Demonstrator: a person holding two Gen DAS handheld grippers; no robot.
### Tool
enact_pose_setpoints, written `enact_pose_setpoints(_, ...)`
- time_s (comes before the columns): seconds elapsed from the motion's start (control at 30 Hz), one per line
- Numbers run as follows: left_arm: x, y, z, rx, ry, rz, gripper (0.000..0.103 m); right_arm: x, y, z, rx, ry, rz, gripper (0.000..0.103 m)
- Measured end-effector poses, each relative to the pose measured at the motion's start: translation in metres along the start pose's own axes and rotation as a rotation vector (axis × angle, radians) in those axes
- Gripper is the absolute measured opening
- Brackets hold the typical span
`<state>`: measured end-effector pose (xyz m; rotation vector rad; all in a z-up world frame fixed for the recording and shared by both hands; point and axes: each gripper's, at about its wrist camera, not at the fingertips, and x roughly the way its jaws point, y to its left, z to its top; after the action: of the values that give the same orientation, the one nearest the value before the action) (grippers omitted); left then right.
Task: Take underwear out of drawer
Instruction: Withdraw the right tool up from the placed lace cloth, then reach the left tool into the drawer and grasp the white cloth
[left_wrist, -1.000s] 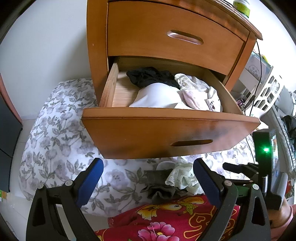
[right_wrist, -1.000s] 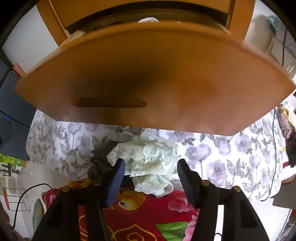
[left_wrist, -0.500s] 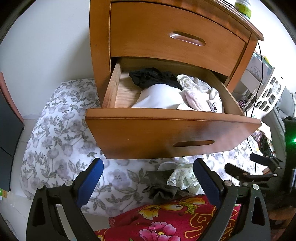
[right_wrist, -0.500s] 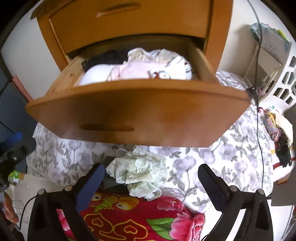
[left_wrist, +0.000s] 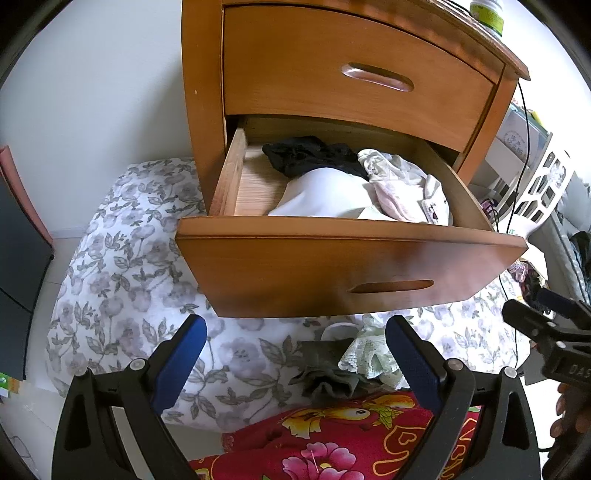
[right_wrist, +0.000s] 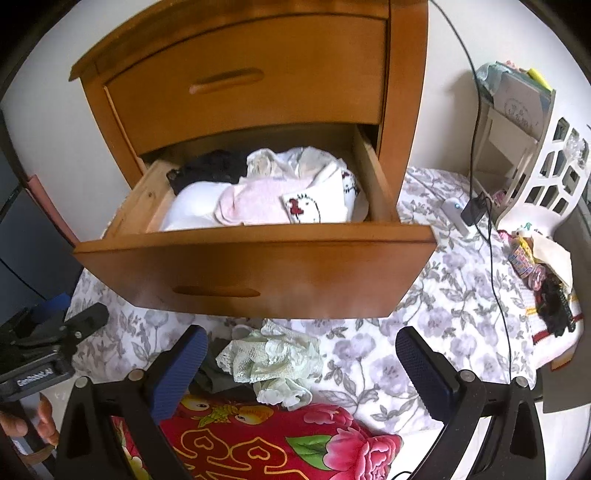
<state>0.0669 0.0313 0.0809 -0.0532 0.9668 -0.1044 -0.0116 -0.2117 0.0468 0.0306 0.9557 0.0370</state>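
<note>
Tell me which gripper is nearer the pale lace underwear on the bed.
Right. The right gripper hovers open right over the lace underwear; the left gripper hangs farther back, to its left.

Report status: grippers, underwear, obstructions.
Left gripper open, empty. Right gripper open, empty, above pale lace underwear on bedding. More underwear in open drawer. Nothing blocking.

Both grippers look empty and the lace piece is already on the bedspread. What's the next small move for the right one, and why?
Probably reach the right gripper up and forward into the open drawer toward the pink garment on top near the front. Its jaws stand wide with nothing between them, having just opened, the pale lace piece lies on the floral bedspread, and several garments remain inside.
</note>
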Motion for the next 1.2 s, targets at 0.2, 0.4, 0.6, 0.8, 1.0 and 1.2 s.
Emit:
enact_pose_setpoints(0.2,-0.010,-0.002,0.005,0.017,-0.024,-0.003,0.098,-0.016,0.003,0.003,-0.031,-0.038,0.006,0.103)
enact_pose_setpoints(0.4,-0.029,0.005,0.026,0.027,-0.081,-0.008,0.098,-0.021,0.001,0.003,-0.030,-0.056,0.006,0.103)
enact_pose_setpoints(0.6,-0.040,0.011,0.053,0.023,-0.118,-0.005,0.098,-0.023,-0.005,0.004,-0.020,-0.067,0.000,0.103)
enact_pose_setpoints(0.8,-0.049,0.007,0.082,0.058,-0.164,-0.001,0.098,-0.021,-0.015,0.005,0.001,-0.067,-0.009,0.103)
enact_pose_setpoints(1.0,-0.040,0.000,0.116,0.068,-0.154,-0.018,0.097,-0.016,-0.022,0.005,0.013,-0.058,-0.009,0.103)
enact_pose_setpoints(1.2,-0.016,-0.013,0.138,0.092,-0.087,-0.061,0.097,-0.012,-0.030,0.007,0.032,-0.053,-0.016,0.103)
